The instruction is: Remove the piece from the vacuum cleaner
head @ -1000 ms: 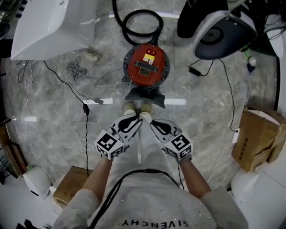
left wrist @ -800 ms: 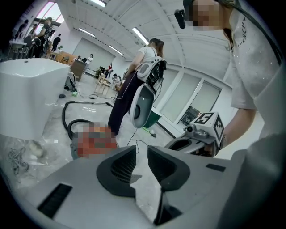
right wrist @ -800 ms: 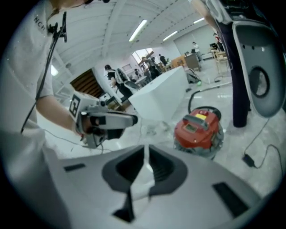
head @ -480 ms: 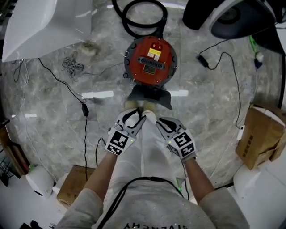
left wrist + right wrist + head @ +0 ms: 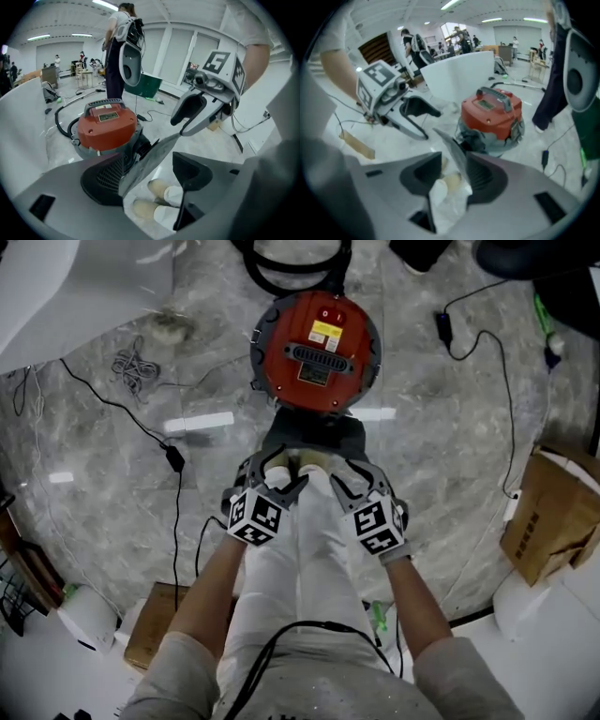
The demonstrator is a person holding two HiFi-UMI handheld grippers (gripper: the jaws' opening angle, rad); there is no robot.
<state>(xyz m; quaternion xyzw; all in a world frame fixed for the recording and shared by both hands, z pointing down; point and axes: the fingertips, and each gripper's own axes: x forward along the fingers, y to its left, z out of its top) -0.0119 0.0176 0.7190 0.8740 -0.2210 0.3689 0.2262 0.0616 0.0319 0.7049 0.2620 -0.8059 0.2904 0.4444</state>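
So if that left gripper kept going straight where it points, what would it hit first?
Probably the flat grey piece at the base of the vacuum cleaner. It stands edge-on between the fingers of the left gripper, which have just been opening. Depth is unclear; the person's shoes lie beyond.

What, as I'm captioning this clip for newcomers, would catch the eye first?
The red vacuum cleaner stands out at top centre of the head view, on the marble floor. Just below it, a grey flat piece juts from its base toward the person. The left gripper and right gripper flank it, their jaws just opened, the piece's edge between them unpressed.
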